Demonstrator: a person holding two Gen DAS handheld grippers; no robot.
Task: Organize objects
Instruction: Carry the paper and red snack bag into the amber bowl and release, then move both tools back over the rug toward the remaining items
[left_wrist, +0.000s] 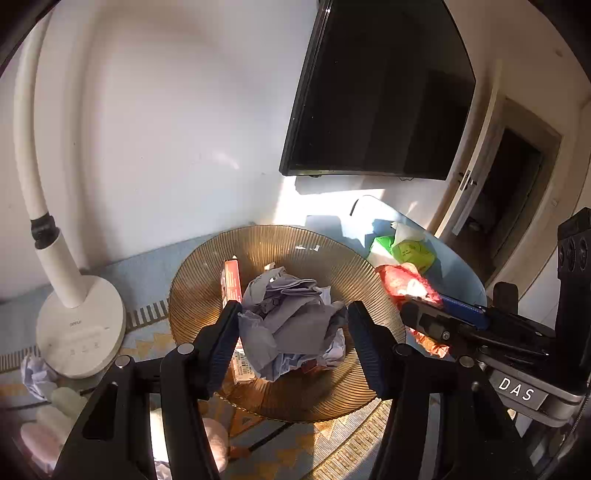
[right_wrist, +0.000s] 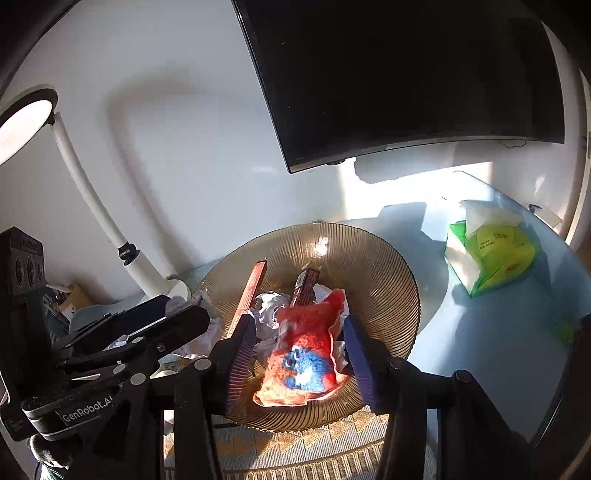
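An amber ribbed glass bowl (left_wrist: 192, 295) (right_wrist: 391, 273) stands on the glass table. My left gripper (left_wrist: 293, 310) is shut on a crumpled grey paper ball (left_wrist: 295, 332), which touches both pads over the bowl. The right wrist view shows this gripper (right_wrist: 184, 308) at the left, with pale paper around its tips. My right gripper (right_wrist: 301, 325) is shut on a red-orange packet (right_wrist: 306, 354) with a blue figure, held over the bowl's near side. In the left wrist view it (left_wrist: 424, 306) holds the packet (left_wrist: 400, 282) by the bowl's right rim.
In the bowl lie a red box (left_wrist: 232, 280) (right_wrist: 253, 291), a brown box (right_wrist: 306, 284) and crumpled paper (right_wrist: 269, 310). A green tissue pack (left_wrist: 410, 251) (right_wrist: 491, 254) sits to the right. A white desk lamp (left_wrist: 77, 325) stands left, with a dark screen (left_wrist: 380, 92) on the wall.
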